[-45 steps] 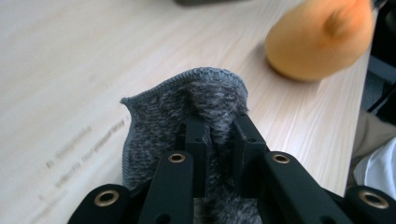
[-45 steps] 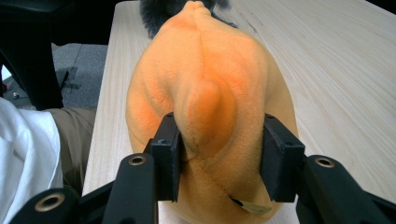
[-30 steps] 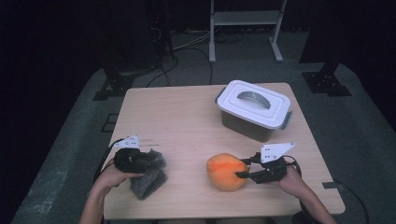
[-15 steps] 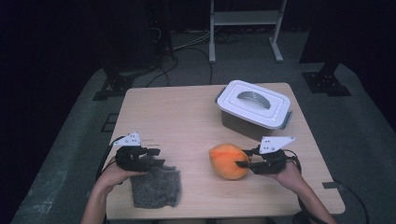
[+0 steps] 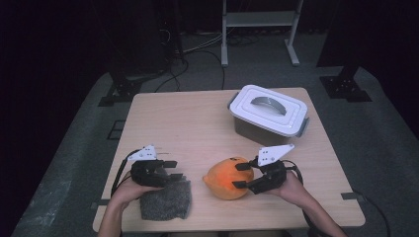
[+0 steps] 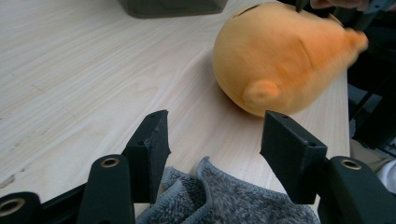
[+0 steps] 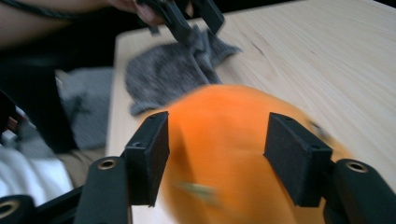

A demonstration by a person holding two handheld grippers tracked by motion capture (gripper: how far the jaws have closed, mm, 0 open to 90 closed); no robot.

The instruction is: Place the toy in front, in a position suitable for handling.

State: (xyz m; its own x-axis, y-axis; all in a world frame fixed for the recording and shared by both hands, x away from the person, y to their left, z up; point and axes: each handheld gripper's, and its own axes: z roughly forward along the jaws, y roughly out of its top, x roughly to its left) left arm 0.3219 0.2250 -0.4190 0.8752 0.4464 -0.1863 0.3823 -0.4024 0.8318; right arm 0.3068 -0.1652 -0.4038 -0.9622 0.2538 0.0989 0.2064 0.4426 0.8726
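Note:
An orange plush toy point(image 5: 226, 179) lies on the wooden table point(image 5: 197, 123) near its front edge. My right gripper point(image 5: 241, 175) straddles the toy's right end; its jaws have just been opening and stand open, with the plush point(image 7: 219, 135) between them and the pads off it. To the left, a grey cloth point(image 5: 166, 201) lies flat on the table. My left gripper point(image 5: 173, 171) hovers at the cloth's far edge. Its jaws have also just been opening and are open, and the cloth point(image 6: 229, 203) lies below them. The plush point(image 6: 280, 56) sits just beyond.
A grey box with a white handled lid point(image 5: 269, 111) stands at the table's back right. The table's front edge runs close behind both hands. Bare wood stretches across the middle and back left. A dark floor with cables and stands surrounds the table.
The cloth, bunched under the left gripper before, now lies flat in front of it. Both grippers' jaws have spread apart. The plush has shifted slightly left.

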